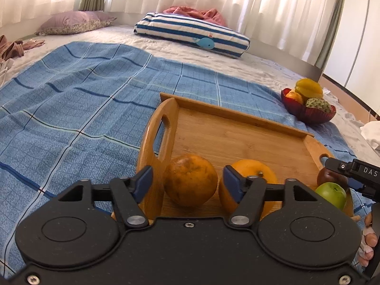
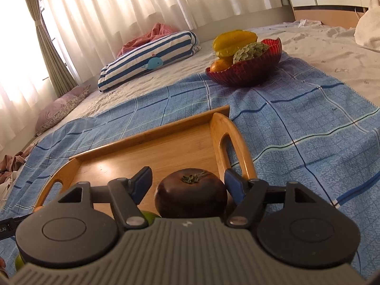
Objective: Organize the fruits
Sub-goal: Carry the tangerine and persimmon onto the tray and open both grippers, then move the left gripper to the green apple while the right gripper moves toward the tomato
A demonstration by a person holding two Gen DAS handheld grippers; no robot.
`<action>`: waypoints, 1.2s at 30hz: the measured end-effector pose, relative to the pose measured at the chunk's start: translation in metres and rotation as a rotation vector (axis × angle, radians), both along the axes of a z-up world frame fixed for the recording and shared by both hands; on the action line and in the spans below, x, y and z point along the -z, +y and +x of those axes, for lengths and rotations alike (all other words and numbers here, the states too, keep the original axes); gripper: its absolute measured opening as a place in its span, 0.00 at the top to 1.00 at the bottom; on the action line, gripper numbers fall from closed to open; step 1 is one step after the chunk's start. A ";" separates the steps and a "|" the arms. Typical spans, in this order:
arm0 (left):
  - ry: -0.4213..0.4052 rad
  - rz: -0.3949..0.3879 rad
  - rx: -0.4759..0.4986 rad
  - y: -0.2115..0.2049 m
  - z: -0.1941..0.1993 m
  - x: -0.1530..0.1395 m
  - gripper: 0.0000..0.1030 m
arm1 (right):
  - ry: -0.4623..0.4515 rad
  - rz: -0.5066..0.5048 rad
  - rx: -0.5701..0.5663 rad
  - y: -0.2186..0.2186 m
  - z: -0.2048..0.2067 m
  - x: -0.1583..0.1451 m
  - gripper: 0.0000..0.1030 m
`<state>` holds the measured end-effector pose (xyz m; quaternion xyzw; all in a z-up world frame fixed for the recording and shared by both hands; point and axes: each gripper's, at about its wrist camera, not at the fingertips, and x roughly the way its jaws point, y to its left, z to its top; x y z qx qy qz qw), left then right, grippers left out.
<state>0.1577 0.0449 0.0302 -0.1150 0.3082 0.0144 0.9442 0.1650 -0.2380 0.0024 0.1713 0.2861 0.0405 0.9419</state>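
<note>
Two tongs, both jaws spread with fruit between the pads, gripping nothing. Left gripper (image 1: 187, 180): speckled orange (image 1: 190, 180) sits dead centre between its fingers on the wooden tray (image 1: 237, 137), gaps either side; a second orange (image 1: 251, 180) lies just right of its right pad. Right gripper (image 2: 187, 181): dark round fruit (image 2: 191, 192) centred, stem up, nearly touching its right pad. Neither fruit has a long axis worth aligning to. Only the left view shows the green fruit (image 1: 332, 194) beside the right tongs; the right view gives the red bowl (image 2: 247, 73) clearer, far ahead-right.
</note>
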 end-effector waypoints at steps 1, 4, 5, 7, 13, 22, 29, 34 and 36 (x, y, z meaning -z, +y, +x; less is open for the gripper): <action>-0.005 0.004 0.003 0.000 -0.002 -0.002 0.21 | -0.010 -0.003 -0.002 0.000 -0.002 -0.002 0.20; -0.020 0.025 0.018 -0.002 -0.009 -0.005 0.17 | -0.041 -0.027 -0.005 0.003 -0.009 -0.010 0.15; -0.022 0.032 0.020 -0.002 -0.011 -0.005 0.17 | -0.051 -0.038 -0.006 0.004 -0.012 -0.012 0.14; -0.026 0.047 0.025 -0.003 -0.016 -0.006 0.16 | -0.068 -0.060 -0.008 0.007 -0.018 -0.016 0.13; -0.069 0.048 0.046 -0.004 -0.039 -0.009 0.04 | -0.127 -0.102 -0.009 0.013 -0.044 -0.025 0.08; -0.132 0.108 0.067 -0.010 -0.072 -0.009 0.01 | -0.197 -0.175 -0.048 0.032 -0.089 -0.025 0.00; -0.148 0.130 0.079 -0.011 -0.086 -0.002 0.00 | -0.205 -0.228 -0.102 0.051 -0.110 -0.017 0.00; -0.167 0.156 0.080 -0.012 -0.095 0.006 0.00 | -0.194 -0.244 -0.118 0.059 -0.121 -0.008 0.00; -0.178 0.175 0.083 -0.013 -0.099 0.008 0.00 | -0.193 -0.252 -0.121 0.063 -0.124 -0.005 0.00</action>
